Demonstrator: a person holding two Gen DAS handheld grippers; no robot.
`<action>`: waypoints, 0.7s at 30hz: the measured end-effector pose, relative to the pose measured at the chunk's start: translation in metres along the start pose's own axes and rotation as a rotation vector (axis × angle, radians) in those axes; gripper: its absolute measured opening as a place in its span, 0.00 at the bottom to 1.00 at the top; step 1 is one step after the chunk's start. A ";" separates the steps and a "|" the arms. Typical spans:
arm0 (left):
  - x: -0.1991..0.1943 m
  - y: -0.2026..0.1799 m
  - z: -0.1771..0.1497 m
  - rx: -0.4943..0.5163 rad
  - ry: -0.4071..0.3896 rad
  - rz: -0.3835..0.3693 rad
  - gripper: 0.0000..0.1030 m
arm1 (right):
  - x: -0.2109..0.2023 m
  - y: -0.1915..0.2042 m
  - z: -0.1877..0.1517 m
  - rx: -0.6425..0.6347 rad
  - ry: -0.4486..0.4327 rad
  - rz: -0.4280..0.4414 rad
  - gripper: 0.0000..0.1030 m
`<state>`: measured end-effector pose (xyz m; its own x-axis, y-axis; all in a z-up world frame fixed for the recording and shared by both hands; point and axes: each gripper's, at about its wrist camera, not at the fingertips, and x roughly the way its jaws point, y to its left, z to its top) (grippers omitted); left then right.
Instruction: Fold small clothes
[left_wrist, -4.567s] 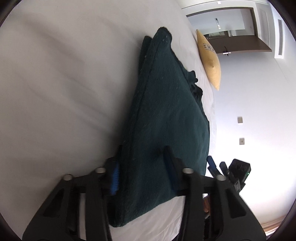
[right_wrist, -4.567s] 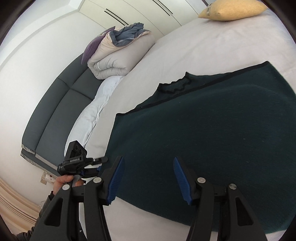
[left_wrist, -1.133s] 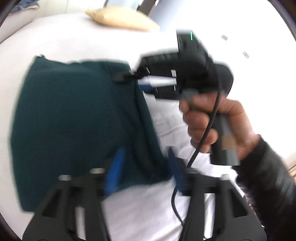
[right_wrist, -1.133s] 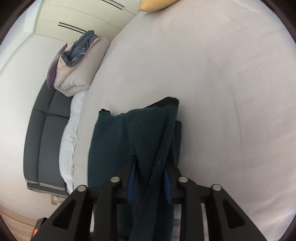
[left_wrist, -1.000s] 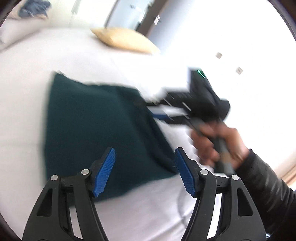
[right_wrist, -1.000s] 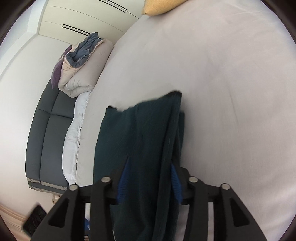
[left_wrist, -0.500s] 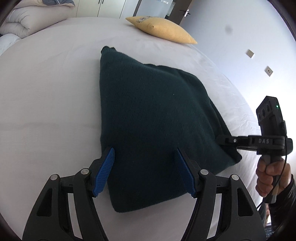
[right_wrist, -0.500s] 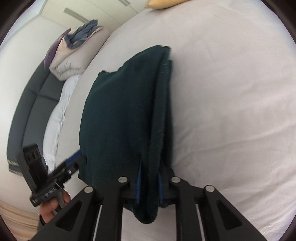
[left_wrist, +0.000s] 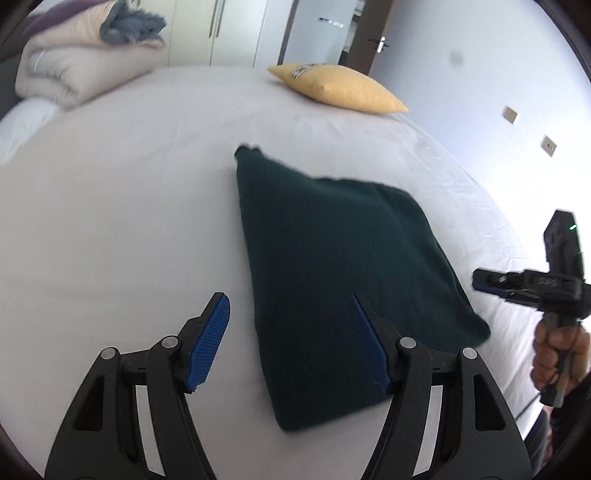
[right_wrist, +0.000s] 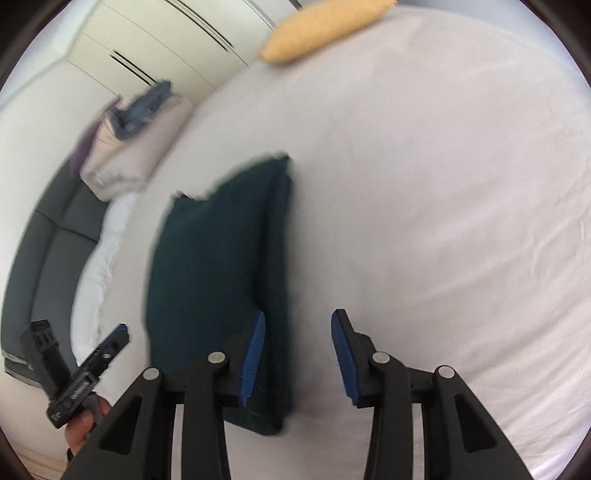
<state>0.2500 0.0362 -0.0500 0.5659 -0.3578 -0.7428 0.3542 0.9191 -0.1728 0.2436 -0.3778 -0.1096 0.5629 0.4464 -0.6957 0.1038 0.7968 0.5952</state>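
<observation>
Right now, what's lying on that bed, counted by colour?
Dark green: 1, the folded garment.
Yellow: 1, the pillow.
Beige: 1, the rolled duvet, at the bed's far corner.
Blue-grey: 1, a cloth on the duvet.
Total: 4.

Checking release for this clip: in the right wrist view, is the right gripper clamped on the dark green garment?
No: the right gripper is open, pads apart, and the dark green garment lies folded on the bed.
</observation>
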 end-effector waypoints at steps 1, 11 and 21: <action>0.002 -0.003 0.008 0.017 -0.005 0.006 0.64 | -0.002 0.008 0.004 -0.016 -0.012 0.033 0.41; 0.089 -0.029 0.034 0.072 0.135 0.098 0.64 | 0.069 0.051 0.046 -0.018 0.030 0.259 0.40; 0.094 -0.035 0.027 0.078 0.135 0.112 0.66 | 0.058 0.032 0.018 -0.049 0.016 0.166 0.23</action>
<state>0.3108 -0.0338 -0.0967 0.5017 -0.2241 -0.8355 0.3547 0.9342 -0.0376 0.2943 -0.3337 -0.1240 0.5554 0.5795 -0.5964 -0.0295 0.7305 0.6823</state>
